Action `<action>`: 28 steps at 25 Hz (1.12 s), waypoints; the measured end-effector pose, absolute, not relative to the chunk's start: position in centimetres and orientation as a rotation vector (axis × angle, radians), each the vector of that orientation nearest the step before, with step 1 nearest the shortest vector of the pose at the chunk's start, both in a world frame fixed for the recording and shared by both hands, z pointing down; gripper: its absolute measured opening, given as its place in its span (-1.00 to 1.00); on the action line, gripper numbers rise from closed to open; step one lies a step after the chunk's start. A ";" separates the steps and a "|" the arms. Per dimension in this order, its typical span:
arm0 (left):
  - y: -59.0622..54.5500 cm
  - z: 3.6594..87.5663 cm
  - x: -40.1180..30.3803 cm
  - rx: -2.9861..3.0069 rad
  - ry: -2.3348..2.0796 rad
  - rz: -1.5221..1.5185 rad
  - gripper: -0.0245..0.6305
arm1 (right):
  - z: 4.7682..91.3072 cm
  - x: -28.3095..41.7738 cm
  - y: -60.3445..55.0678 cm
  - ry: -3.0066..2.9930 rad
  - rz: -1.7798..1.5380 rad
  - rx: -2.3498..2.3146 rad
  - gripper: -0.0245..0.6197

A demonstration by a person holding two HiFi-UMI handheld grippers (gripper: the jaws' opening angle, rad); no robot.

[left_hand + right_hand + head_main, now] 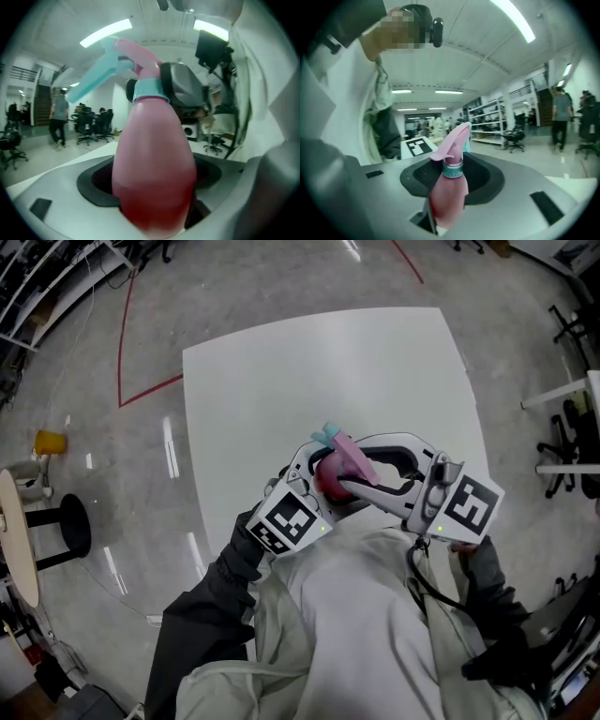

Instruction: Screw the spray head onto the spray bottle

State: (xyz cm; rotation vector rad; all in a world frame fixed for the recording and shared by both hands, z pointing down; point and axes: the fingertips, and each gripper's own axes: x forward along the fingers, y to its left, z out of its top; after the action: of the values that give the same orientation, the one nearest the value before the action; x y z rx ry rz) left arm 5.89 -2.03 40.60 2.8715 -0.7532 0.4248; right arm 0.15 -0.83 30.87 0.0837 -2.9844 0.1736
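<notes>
A pink spray bottle [328, 480] is held up close to the person's chest, above the near edge of the white table [375, 371]. Its pink spray head [344, 452] with a teal trigger [327, 434] sits on the neck over a teal collar [150, 90]. My left gripper [319, 486] is shut on the bottle's body [154, 159], which fills the left gripper view. My right gripper [354, 471] comes in from the right and is closed at the collar and spray head [453, 140]. One of its grey pads [185, 89] lies against the head.
A red line [122, 334] is painted on the grey floor at the left. A yellow object [50, 441] and a black stool [70, 521] stand there. Office chairs [567, 446] are at the right. A person [58, 117] walks in the background.
</notes>
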 end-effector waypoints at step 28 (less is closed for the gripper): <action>6.0 39.6 9.3 2.989 -0.108 0.325 0.41 | 29.5 3.9 3.7 -2.928 0.266 -0.565 -0.20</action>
State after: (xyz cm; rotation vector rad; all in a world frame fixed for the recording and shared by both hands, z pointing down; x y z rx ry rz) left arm 9.32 5.97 39.56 2.9887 -0.1079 0.3246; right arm 3.89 3.69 29.52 -0.5653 -2.9281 0.2662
